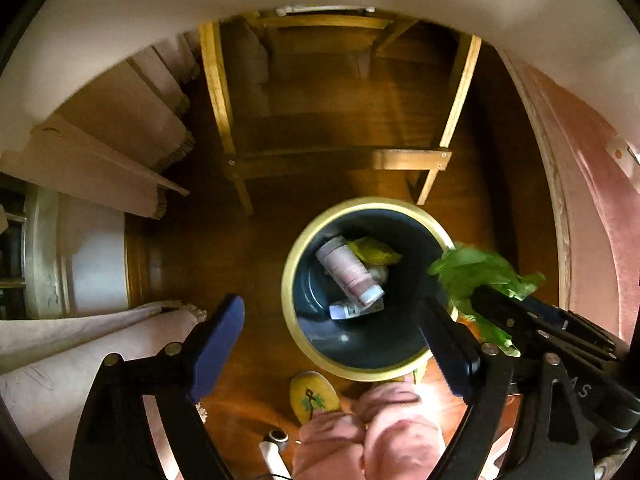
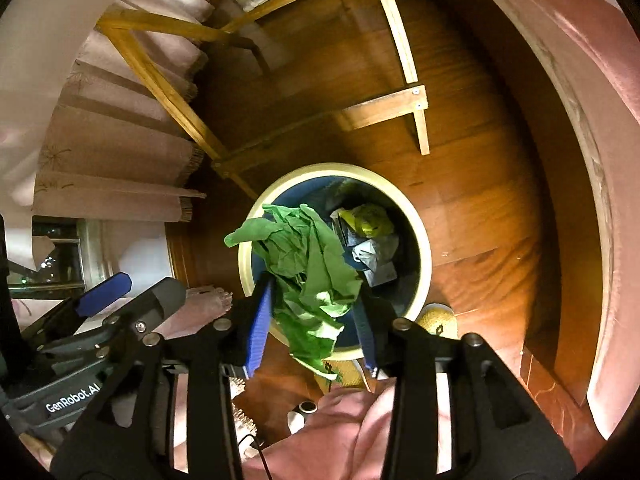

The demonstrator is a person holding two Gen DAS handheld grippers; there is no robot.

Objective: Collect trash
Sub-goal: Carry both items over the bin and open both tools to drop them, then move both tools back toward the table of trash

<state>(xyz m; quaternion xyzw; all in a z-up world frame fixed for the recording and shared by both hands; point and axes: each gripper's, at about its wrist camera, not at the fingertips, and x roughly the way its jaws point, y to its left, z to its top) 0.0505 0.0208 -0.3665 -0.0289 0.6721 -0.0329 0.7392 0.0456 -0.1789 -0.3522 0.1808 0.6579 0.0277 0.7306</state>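
One round bin point(image 1: 289, 280) with a pale rim stands on the wood floor beside a wooden frame point(image 1: 218, 92). Left gripper point(image 1: 340, 344) hangs over it, jaws spread wide, nothing between them. Right gripper point(image 2: 314, 320) stands partly open with one crumpled green wrapper point(image 2: 308, 272) between its blue pads; whether they still press it cannot be told. Inside the bin: one pink-and-white tube point(image 1: 348, 268), one yellow packet point(image 1: 372, 250), other scraps uncounted.
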